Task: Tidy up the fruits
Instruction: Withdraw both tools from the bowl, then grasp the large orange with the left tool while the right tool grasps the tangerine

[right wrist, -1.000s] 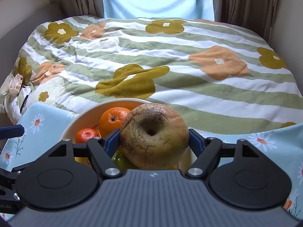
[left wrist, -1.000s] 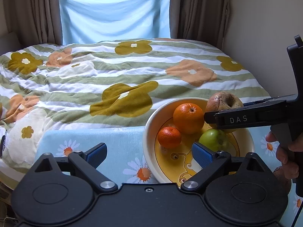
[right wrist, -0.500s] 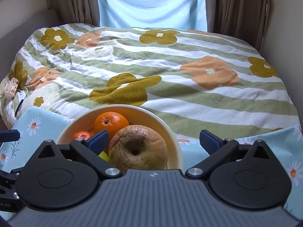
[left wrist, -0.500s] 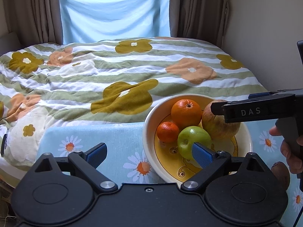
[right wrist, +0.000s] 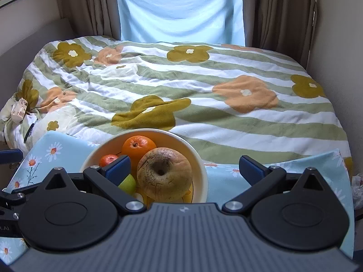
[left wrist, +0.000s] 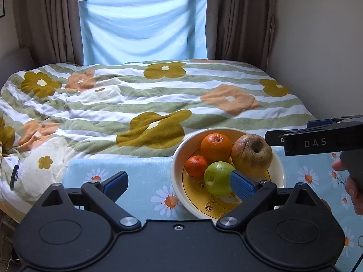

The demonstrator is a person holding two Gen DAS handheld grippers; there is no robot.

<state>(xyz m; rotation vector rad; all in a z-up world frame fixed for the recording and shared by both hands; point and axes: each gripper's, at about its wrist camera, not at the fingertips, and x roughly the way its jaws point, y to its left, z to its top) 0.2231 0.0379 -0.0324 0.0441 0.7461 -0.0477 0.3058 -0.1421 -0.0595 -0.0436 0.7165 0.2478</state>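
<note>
A cream bowl (left wrist: 179,158) with a yellow inside stands on the daisy-print cloth and holds several fruits: a large orange (left wrist: 216,147), a small tangerine (left wrist: 196,166), a green apple (left wrist: 217,178) and a wrinkled brown apple (left wrist: 251,154). In the right wrist view the same bowl (right wrist: 199,170) shows the brown apple (right wrist: 164,174) lying free, just below and ahead of my right gripper (right wrist: 185,170), which is wide open and empty. My left gripper (left wrist: 178,184) is open and empty too, hovering before the bowl's left side. The right gripper's black body (left wrist: 317,139) reaches in from the right edge.
The light-blue daisy cloth (left wrist: 140,181) covers a small table at the foot of a bed with a striped flower duvet (left wrist: 136,99). Curtains and a wall close the right side. A person's fingers (left wrist: 351,188) hold the right tool.
The right gripper let go of the brown apple, which now rests in the bowl, and its jaws spread wide. Both grippers drew back and up from the bowl.
</note>
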